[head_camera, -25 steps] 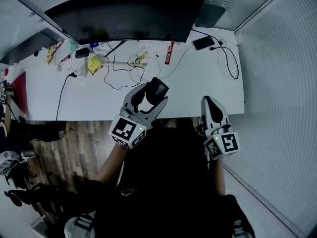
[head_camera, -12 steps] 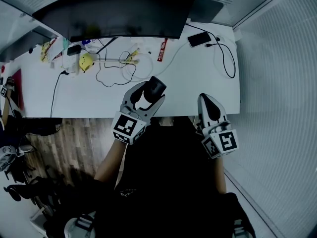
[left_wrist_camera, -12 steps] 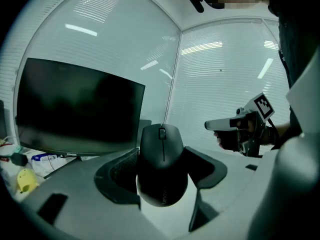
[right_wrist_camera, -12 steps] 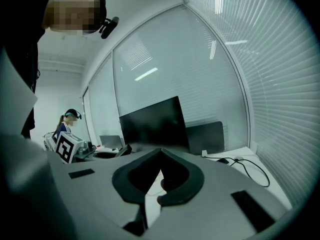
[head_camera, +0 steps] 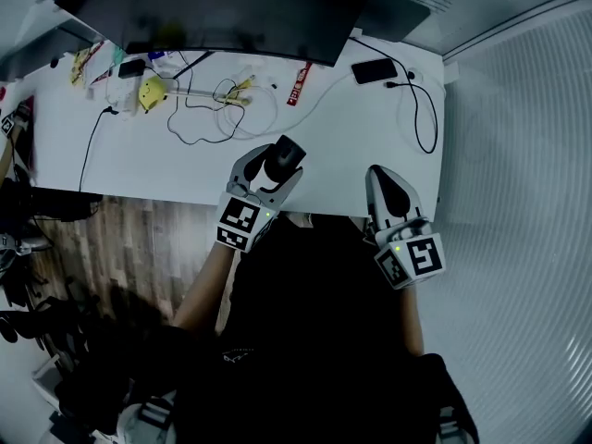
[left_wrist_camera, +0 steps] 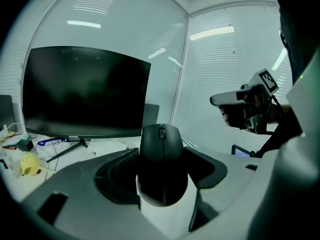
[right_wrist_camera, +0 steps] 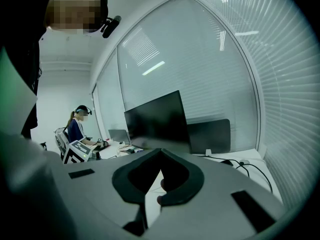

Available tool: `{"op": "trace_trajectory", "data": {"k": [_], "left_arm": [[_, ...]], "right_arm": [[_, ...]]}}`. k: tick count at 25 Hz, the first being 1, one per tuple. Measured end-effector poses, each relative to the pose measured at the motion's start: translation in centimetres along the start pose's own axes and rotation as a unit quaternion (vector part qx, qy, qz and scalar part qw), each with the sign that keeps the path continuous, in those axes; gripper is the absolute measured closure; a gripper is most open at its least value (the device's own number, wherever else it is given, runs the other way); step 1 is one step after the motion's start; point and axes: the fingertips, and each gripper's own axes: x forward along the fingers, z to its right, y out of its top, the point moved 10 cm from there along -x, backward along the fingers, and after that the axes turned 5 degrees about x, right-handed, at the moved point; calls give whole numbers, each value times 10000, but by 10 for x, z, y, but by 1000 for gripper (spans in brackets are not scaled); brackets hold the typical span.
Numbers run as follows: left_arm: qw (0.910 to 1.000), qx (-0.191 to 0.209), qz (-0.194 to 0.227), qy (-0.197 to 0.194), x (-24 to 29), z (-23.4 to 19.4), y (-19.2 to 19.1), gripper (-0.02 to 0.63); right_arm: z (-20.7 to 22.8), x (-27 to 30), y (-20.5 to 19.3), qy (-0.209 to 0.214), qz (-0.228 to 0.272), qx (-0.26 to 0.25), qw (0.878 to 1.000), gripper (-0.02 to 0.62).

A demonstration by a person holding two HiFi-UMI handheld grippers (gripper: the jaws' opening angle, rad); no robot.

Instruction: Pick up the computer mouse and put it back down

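Left gripper: the left gripper (head_camera: 270, 170) reaches out over the near edge of the bench (head_camera: 351, 151), its marker cube toward the person.
Left jaws: clenched on the computer mouse (left_wrist_camera: 162, 159), one jaw on each long side.
Mouse: black, scroll wheel at the far end, nose pointing toward the monitor (head_camera: 222, 12). From the head view it sits over the front strip of the bench, left of centre. No view shows whether its underside touches the surface.
Right gripper: the right gripper (head_camera: 383, 185) is held at the bench's front edge, well apart from the mouse and to its right.
Right jaws: brought together at the tips, with nothing between them.
Bench: white, with a dark phone (head_camera: 375, 70) near the far right corner and a black cable (head_camera: 423, 109) looping beside it. A tangle of thin wires (head_camera: 217, 118), a yellow object (head_camera: 151, 91) and a red wrapper (head_camera: 297, 84) lie in front of the monitor.
Background: in the right gripper view, another person (right_wrist_camera: 77, 126) sits at a bench far to the left.
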Motion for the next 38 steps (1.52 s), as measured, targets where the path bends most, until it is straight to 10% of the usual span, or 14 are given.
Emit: {"op": "trace_trajectory", "data": {"k": [20,38], "left_arm": [[9887,-427,-1199,790,55,6,-79,318],[9582,-633,-2536,1166,97,-9,-158,316]], "right_arm": [[41,20,6,930,-517,-132,9942,595],[61,22,6,891,-746,-181,9931,595]]}}
